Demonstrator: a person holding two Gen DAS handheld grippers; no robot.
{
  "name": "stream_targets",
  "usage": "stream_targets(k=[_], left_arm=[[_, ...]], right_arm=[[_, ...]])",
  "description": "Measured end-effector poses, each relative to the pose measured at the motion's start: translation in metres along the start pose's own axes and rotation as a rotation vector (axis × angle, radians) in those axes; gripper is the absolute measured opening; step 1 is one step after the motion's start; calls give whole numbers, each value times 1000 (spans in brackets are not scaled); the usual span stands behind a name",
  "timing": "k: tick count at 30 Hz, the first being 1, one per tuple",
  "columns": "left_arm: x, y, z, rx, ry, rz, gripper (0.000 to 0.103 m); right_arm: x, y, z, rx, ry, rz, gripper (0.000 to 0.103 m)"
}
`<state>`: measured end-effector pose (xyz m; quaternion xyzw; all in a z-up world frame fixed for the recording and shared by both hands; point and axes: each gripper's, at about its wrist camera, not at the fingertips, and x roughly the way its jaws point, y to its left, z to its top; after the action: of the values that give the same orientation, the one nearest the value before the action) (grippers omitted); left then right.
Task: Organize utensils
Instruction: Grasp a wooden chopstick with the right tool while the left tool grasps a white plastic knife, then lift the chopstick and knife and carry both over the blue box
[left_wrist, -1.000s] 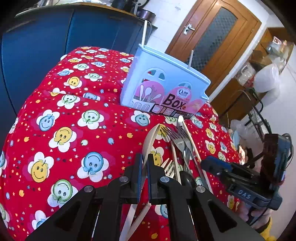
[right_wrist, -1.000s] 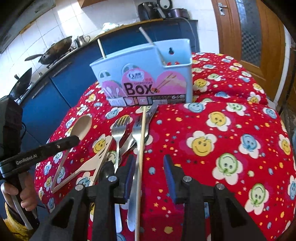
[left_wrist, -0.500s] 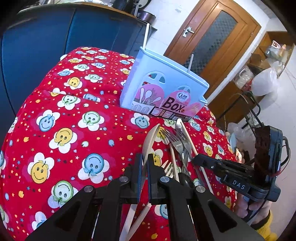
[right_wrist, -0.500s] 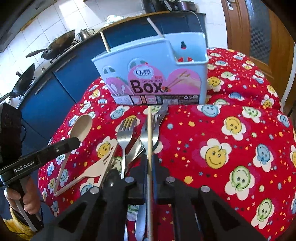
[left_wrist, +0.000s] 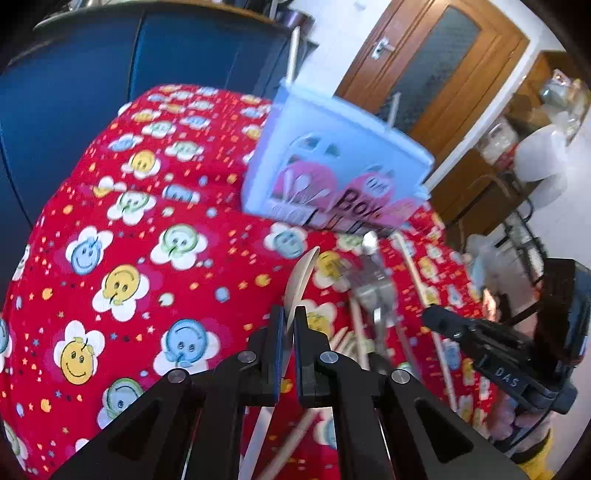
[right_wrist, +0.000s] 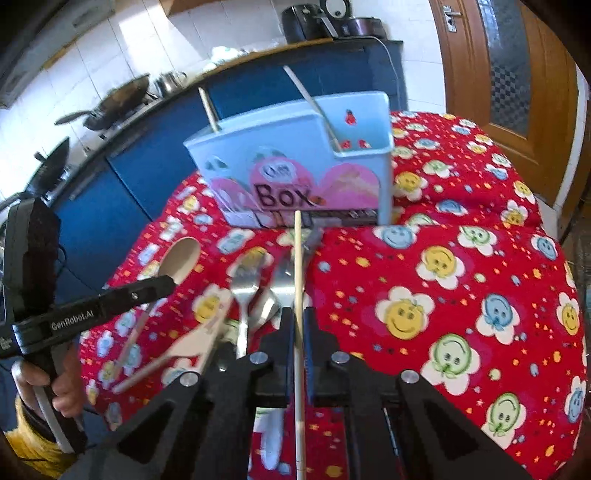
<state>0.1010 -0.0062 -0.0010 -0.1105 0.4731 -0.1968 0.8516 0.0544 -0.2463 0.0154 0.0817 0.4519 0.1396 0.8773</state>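
L fingers (left_wrist: 289, 325) clamped on wooden spoon (left_wrist: 301, 275), R fingers (right_wrist: 298, 325) pinching chopstick (right_wrist: 298, 266) mid-shaft

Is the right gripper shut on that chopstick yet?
Shut: the right gripper has both fingers pressed against the chopstick, which runs straight between them.

Home kitchen, blue cabinets (right_wrist: 155, 166) behind the desk (right_wrist: 461, 295) with its red smiley-flower cloth, woks (right_wrist: 114, 99) on a stove left of the desk, white wall tiles (right_wrist: 122, 44) above, wooden glazed door (right_wrist: 506, 74) to its right
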Motion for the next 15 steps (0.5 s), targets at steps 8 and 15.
stream_targets(k=[8,15], left_arm=[[13,6,1,38,105,53,5],[20,-5,11,113,230,88,5]], right_arm=[[16,-12,0,-27,110,-78,7],[26,-5,14,-127,234,-90,8]])
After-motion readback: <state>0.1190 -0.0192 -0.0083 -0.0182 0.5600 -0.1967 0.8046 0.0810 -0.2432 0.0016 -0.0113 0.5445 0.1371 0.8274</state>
